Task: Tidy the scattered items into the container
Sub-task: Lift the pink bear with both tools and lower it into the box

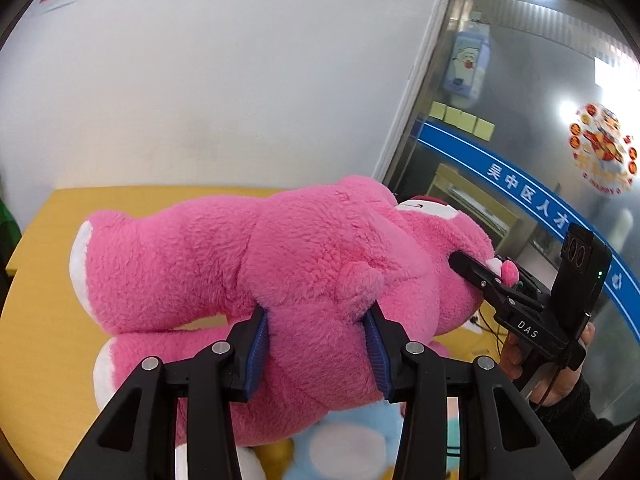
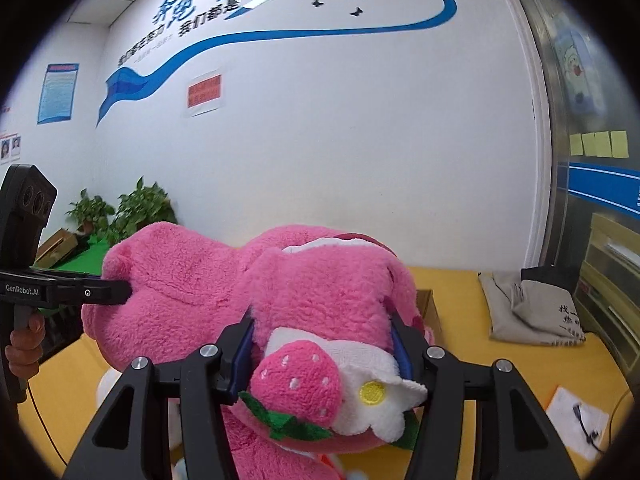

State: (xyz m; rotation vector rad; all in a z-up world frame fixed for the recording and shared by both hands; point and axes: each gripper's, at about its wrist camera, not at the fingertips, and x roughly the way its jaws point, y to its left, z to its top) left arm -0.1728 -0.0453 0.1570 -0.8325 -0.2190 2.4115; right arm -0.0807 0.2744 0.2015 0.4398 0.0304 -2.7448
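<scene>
The left claw (image 1: pixel 318 344) fills the bottom of its own view, its blue pads (image 1: pixel 256 354) pressed into the pink fur of the bear (image 1: pixel 280 264), pinching the body between them. The bear is held up above the yellow bench (image 1: pixel 44 320), lying sideways, white-soled feet toward the left edge and head toward the right. Under it, at the bottom of this view, shows a pale blue and white plush (image 1: pixel 344 448), blurred.

The right claw (image 2: pixel 322 360) is clamped on the bear's (image 2: pixel 192 304) head end, with fur bulging between the pads; a plush strawberry (image 2: pixel 300 384) and a white flower (image 2: pixel 376 396) with a yellow centre sit just in front of the camera. Only this view shows those trimmings in full.

Each view catches the other tool: the left view shows the right claw (image 1: pixel 476 272) from the side, sunk in the bear's head, with a hand (image 1: pixel 548 364) on its grip. The right view shows the left claw's tip (image 2: pixel 116 292) against the bear's flank.

Farther out, only the right view shows a brown box (image 2: pixel 428 304) behind the bear, a grey cloth bag (image 2: pixel 532 308) near the bench's far right edge, a white paper (image 2: pixel 576 420) at its right, and plants (image 2: pixel 132 208) beyond its left end. Both views show yellow notes (image 1: pixel 460 118) on the glass.
</scene>
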